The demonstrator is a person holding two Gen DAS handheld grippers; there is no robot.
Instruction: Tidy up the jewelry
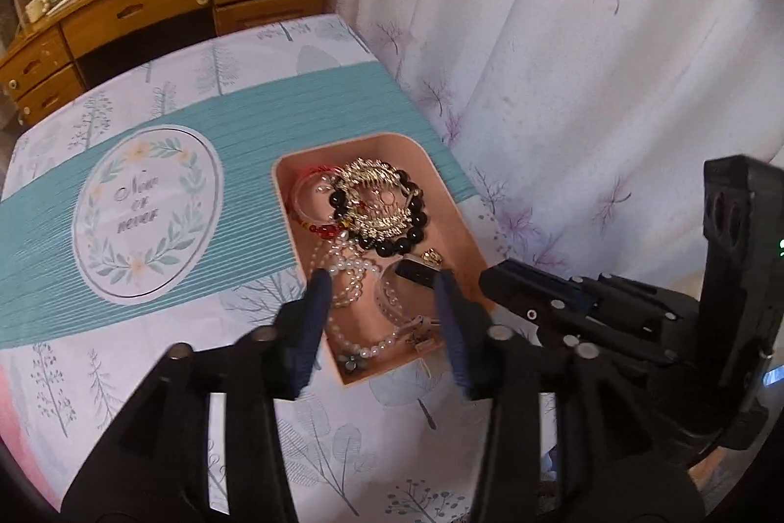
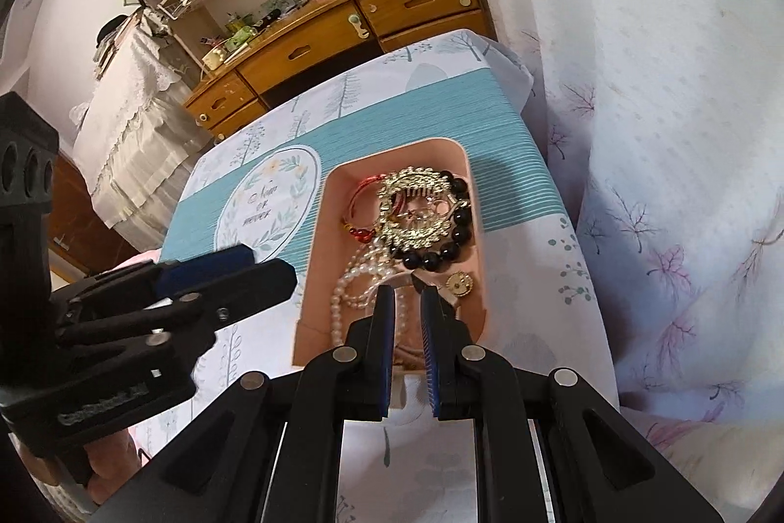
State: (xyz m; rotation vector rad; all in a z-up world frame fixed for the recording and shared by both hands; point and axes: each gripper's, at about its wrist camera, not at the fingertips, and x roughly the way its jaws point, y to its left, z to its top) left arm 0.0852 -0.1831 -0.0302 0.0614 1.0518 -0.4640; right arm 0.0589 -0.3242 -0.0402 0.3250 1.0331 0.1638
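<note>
Jewelry tray (image 1: pixel 443 185), long axis running away, right hand-held gripper (image 2: pixel 405 292) perhaps empty

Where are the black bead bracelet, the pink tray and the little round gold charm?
black bead bracelet (image 2: pixel 458 236): right wrist view, on a bead along its right side.
pink tray (image 2: pixel 313 273): right wrist view, on its left wall.
round gold charm (image 2: pixel 459 283): right wrist view, on the middle of its face.
</note>
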